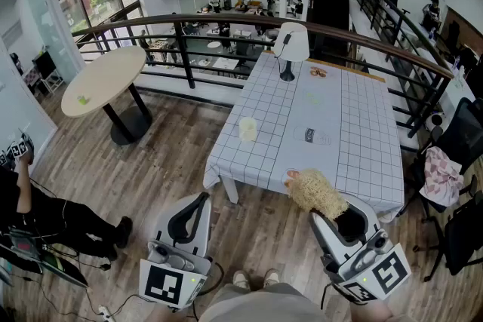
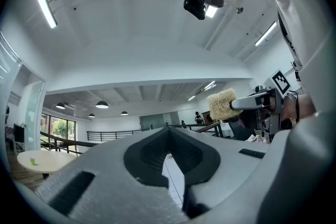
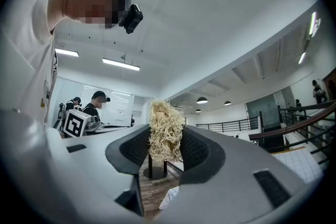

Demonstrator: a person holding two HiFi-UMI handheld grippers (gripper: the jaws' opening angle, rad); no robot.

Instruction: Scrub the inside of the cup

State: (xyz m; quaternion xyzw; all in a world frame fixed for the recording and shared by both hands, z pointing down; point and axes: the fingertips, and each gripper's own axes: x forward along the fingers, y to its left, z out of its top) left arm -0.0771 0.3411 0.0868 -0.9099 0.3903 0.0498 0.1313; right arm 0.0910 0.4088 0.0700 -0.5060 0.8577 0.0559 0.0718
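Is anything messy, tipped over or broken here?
Nothing really stands out. The cup seems to stand upright on the checked table, with no spill around it. The scrubber pinched in the right gripper looks shaggy, but that seems to be just its fibres.

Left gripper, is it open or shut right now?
Shut. In the left gripper view, the left gripper has its jaw tips meeting, with nothing between them.

Left hand-held gripper closed (right hand-held gripper clamping).
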